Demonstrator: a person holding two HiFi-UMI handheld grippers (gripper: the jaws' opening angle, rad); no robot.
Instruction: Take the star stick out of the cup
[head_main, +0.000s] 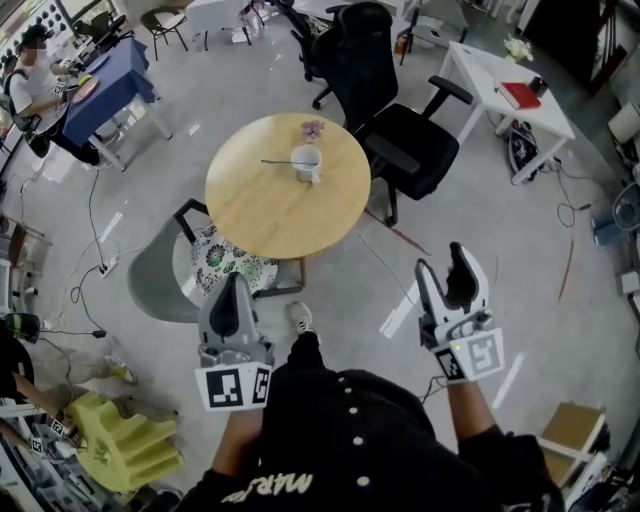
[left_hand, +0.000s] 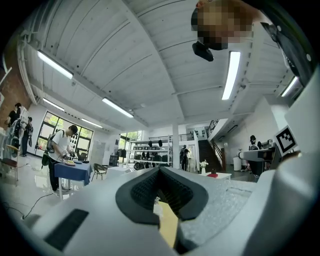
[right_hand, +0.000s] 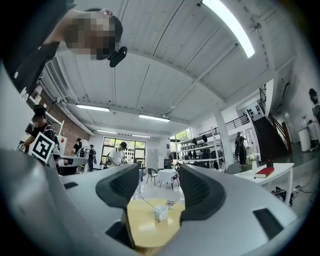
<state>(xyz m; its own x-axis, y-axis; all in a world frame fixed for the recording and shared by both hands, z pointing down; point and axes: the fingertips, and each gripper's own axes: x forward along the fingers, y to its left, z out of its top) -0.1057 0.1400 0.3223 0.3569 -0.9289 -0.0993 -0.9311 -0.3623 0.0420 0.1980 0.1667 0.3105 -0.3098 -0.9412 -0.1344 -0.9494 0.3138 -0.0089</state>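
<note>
shirt print (head_main: 270, 487) is showing unreadable. star stick (head_main: 276, 161) is leaning in the cup (head_main: 307, 161) near the counter's (head_main: 260, 210) far edge. left tongs (head_main: 235, 285) are sitting closed, right tongs (head_main: 443, 264) wide, empty, over open floor (head_main: 375, 265).

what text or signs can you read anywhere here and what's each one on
"MAR": pale letters on the person's black top, cut off at the frame's edge; the rest is unreadable.
No words: square code markers on the left hand-held gripper and right hand-held gripper.

Thin dark stick (head_main: 275, 161) aslant in upright white cup (head_main: 307, 162)
</note>
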